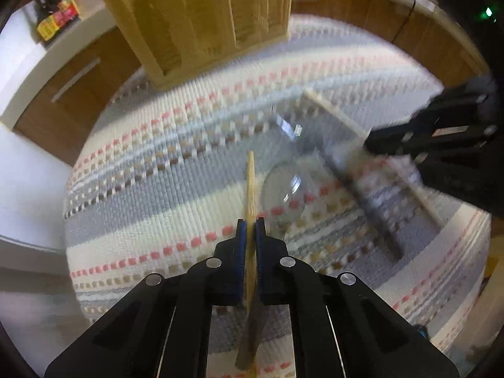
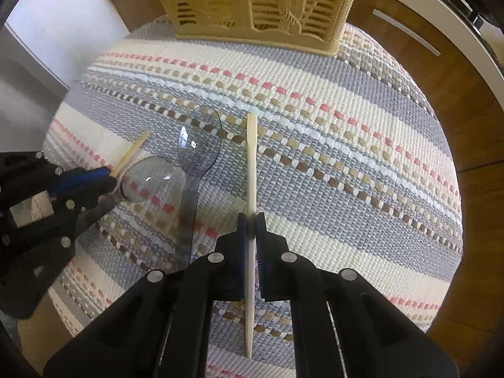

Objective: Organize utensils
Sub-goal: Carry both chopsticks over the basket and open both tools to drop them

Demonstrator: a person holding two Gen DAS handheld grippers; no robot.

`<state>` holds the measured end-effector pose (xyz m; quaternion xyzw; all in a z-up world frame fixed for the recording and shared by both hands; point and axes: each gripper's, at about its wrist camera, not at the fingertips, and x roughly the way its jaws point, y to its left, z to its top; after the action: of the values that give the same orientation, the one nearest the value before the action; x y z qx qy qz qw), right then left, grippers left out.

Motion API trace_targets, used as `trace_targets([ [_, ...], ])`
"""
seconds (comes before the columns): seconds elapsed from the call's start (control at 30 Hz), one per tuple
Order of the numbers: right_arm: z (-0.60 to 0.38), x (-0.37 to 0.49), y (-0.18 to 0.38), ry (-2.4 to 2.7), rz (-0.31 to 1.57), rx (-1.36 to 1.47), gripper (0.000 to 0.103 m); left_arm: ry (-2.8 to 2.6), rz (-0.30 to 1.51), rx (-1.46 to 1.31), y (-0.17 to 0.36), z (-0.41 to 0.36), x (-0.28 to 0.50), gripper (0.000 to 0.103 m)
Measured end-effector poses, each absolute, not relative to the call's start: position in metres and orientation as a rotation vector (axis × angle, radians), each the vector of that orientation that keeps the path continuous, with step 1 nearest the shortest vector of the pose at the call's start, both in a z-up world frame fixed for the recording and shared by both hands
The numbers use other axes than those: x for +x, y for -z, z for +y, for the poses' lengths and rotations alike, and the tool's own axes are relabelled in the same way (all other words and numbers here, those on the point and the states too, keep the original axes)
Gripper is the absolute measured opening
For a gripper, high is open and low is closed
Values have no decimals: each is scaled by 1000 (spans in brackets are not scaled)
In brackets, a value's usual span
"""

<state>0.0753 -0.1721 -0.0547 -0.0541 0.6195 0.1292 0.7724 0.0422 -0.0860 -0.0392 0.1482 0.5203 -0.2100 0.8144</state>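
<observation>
My left gripper is shut on a flat wooden utensil, held edge-on above the striped mat; it also shows in the right wrist view with the wooden tip sticking out. My right gripper is shut on a pale cream utensil, also edge-on; in the left wrist view this gripper is blurred at right. Two clear plastic spoons lie on the mat between the grippers. The slatted yellow utensil basket stands at the mat's far edge, also in the left view.
The striped woven mat covers a round surface. Wooden cabinet fronts with metal handles and a white countertop lie beyond. Bottles with red and yellow labels stand on the counter at far left.
</observation>
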Motion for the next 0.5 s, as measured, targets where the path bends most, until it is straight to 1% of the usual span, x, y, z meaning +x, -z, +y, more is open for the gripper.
trace_targets([
  [0.17,-201,70,40,-307,1271,-16,4,506,948,133,7,-61,28,4],
  [0.5,-237,45,-4,-362,1072,106,4,546,690,-90,-46,-18,16,4],
])
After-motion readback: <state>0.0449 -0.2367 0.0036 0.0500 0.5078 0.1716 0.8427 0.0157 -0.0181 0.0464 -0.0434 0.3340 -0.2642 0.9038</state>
